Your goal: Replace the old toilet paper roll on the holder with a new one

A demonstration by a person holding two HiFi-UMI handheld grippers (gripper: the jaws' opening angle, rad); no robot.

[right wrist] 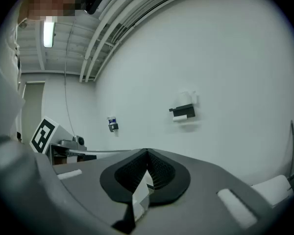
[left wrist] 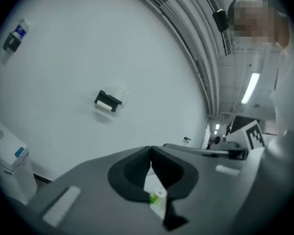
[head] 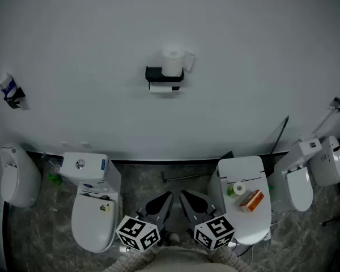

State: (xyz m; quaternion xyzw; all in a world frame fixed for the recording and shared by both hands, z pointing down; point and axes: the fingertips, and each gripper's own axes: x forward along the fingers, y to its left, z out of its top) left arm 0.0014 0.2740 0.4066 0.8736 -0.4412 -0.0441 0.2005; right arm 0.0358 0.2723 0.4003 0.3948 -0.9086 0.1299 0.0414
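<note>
I am holding both grippers low and side by side, facing the wall. The left gripper [left wrist: 151, 150] is showing its jaws pressed together at the tips, gripping nothing. The right gripper [right wrist: 147, 152] is showing the same: jaws closed and empty. The holder [head: 164, 74] is sitting on the wall well ahead of both, with the old roll [head: 163, 87] hanging beneath it and a new roll [head: 171, 61] standing upright on top.

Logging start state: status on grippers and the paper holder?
Left gripper, right gripper: jaws shut, empty. Black wall paper holder untouched; thin white roll beneath, full white roll on top. Path clear.
</note>
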